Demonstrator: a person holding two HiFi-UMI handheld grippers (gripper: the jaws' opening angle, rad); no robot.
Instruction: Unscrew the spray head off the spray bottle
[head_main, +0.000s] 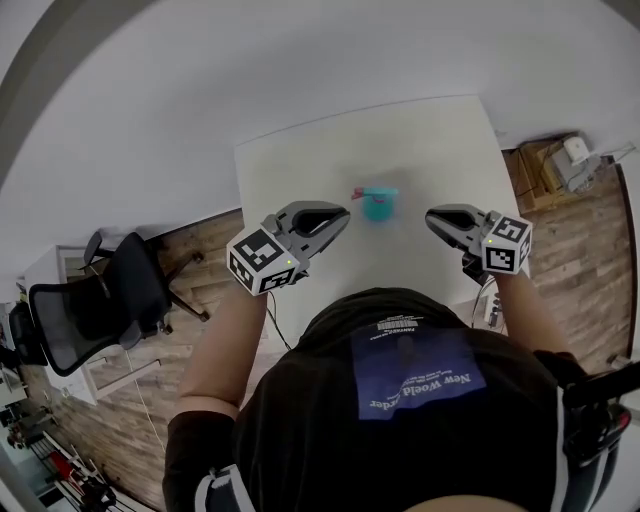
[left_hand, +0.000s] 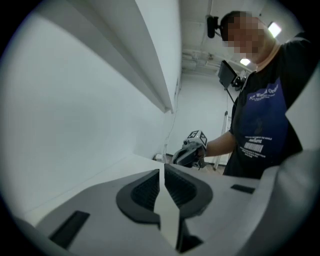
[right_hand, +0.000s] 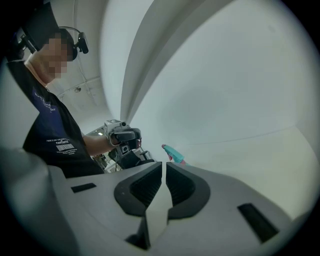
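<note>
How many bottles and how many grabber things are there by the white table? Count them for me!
Teal spray bottle: 1
Grippers, the left gripper and the right gripper, both shut and empty: 2
Total: 3

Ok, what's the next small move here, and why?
Probably open the left hand-held gripper and close it round the small teal plastic spray bottle: it and the right hand-held gripper are shut and empty, and the bottle stands untouched between them on the white table.
</note>
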